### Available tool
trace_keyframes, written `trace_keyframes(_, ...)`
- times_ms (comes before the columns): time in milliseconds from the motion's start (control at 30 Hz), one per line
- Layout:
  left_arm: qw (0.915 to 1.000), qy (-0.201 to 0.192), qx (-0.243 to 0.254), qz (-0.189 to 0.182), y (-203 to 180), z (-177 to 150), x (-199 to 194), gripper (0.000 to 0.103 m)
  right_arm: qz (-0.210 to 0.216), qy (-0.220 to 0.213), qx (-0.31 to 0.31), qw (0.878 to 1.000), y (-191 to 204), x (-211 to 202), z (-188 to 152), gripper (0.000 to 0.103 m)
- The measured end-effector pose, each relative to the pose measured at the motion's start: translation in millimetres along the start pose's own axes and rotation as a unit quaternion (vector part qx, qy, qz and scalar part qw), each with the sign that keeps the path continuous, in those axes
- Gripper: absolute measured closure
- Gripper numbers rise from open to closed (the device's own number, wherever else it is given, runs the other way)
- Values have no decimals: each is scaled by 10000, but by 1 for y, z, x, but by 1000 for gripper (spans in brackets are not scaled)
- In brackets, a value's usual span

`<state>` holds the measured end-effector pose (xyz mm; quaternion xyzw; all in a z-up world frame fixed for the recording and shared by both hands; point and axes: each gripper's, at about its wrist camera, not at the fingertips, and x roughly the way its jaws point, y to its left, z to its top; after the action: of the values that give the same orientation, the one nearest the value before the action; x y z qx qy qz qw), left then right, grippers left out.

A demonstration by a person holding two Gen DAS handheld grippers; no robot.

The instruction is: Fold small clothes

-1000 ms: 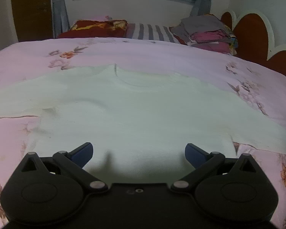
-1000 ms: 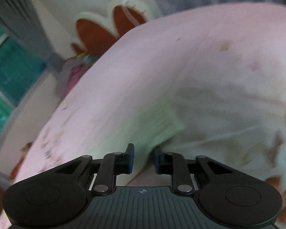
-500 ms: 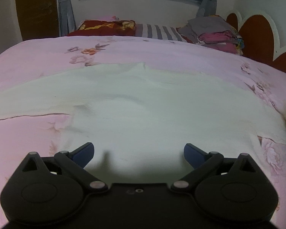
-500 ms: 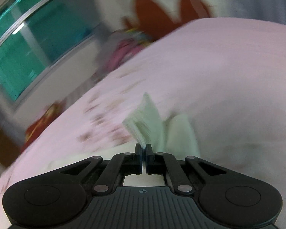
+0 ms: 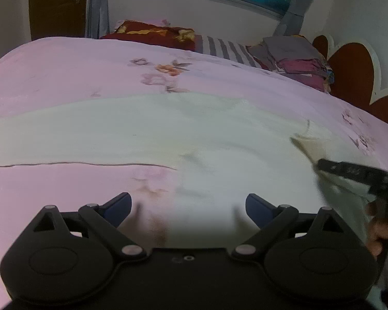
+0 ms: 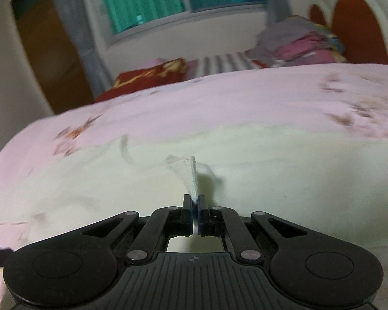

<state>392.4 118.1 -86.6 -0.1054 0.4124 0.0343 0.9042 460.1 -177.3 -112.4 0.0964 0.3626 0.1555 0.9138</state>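
Because the bed [image 5: 64, 59] under its pink flowered cover gives a broad soft base, the pale cream sweater [image 5: 194, 134] can lie spread ahead of both pairs of jaws, its body flat and one long sleeve [image 5: 38, 142] running off to the left of the left gripper's [image 5: 188, 202] fingers. That sweater looks light, limp and knitted, so I judge it will sag and drape from any point where it is lifted, stretch a little under pull, and carry no risk of breaking; it seems more likely to cling to the cover than to slide. Beyond the garment, far ahead of the jaws, a folded pile of clothes [image 5: 295, 62] and a dark red pillow [image 5: 150, 32] sit near the headboard, well apart from the work.

Nearer in, the left gripper stands with its jaws wide and holding nothing, poised above the lower edge of the sweater, with cloth showing between and just ahead of its blue fingertips [image 5: 119, 202]. The right gripper [image 6: 194, 202] has its jaws pressed together on a ribbed cuff [image 6: 187, 174], which rises straight up from between the pads in a small tent; in the left view the same cloth is seen lifted to the right of the left jaws.

A ribbed edge is the best place to take hold, I think, since it is thicker and grips firmly: the cuff for the sleeve, the hem corner for the body. Pinching a single thin layer mid-panel would probably only pucker it
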Motion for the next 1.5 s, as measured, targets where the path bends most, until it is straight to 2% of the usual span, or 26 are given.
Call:
trace_keyframes(100,9999,17,-129,-68,15,4,-1,8,263,234,-79,9993,26,24,-10,101)
trace_keyframes(133,9998,34,-184,-112,18,5,0,9,229,284,-113,9993,32,31,-13,101)
trace_keyframes(200,9995,33,-250,-189,22,8,1,9,142,138,-237,9995,42,35,-18,89)
trace_keyframes(267,9994,19,-223,-275,17,13,6,9,292,70,-341,9990,51,30,-20,32)
trace_keyframes(300,9992,13,-214,-342,13,15,8,9,228,-31,-414,9989,54,25,-22,26)
trace_keyframes(333,9988,9,-215,-431,8,17,11,9,91,-179,-541,9983,56,20,-22,25)
trace_keyframes(400,9973,36,-220,-702,-7,22,20,12,79,-263,-601,9978,52,8,-25,26)
trace_keyframes(433,9960,54,-227,-859,-16,24,25,16,115,-246,-486,9984,44,2,-27,30)
trace_keyframes(467,9943,88,-240,-1034,-27,26,32,18,104,-245,-363,9990,38,-4,-28,45)
trace_keyframes(533,9901,230,-333,-1341,-46,31,48,33,-105,-182,-110,9997,18,-17,-32,60)
trace_keyframes(567,9860,354,-437,-1568,-55,32,59,36,-209,-163,61,9996,6,-23,-34,66)
trace_keyframes(633,9803,552,-533,-1818,-70,34,78,52,-394,-155,435,9982,-22,-35,-39,69)
trace_keyframes(767,9718,895,-695,-2070,-96,33,114,63,-669,-130,831,9942,-61,-54,-45,70)
trace_keyframes(800,9702,911,-720,-2129,-100,35,121,72,-730,-132,898,9932,-67,-54,-45,70)
trace_keyframes(833,9689,932,-707,-2180,-104,36,127,90,-775,-145,947,9924,-72,-55,-46,70)
trace_keyframes(867,9670,983,-693,-2246,-108,37,133,100,-797,-160,1017,9915,-77,-56,-47,70)
trace_keyframes(933,9651,1019,-643,-2324,-113,41,142,101,-816,-201,1145,9899,-88,-61,-48,70)
trace_keyframes(1033,9691,612,-412,-2353,-111,56,130,101,-896,-198,1316,9870,-100,-66,-47,70)
trace_keyframes(1200,9773,170,-464,-2061,-70,80,112,101,-924,-197,1301,9870,-103,-65,-46,70)
trace_keyframes(1400,9829,132,-545,-1753,-28,78,102,101,-956,-197,1279,9870,-101,-66,-47,70)
trace_keyframes(1500,9832,96,-605,-1719,-21,78,99,101,-968,-178,1252,9872,-99,-67,-47,70)
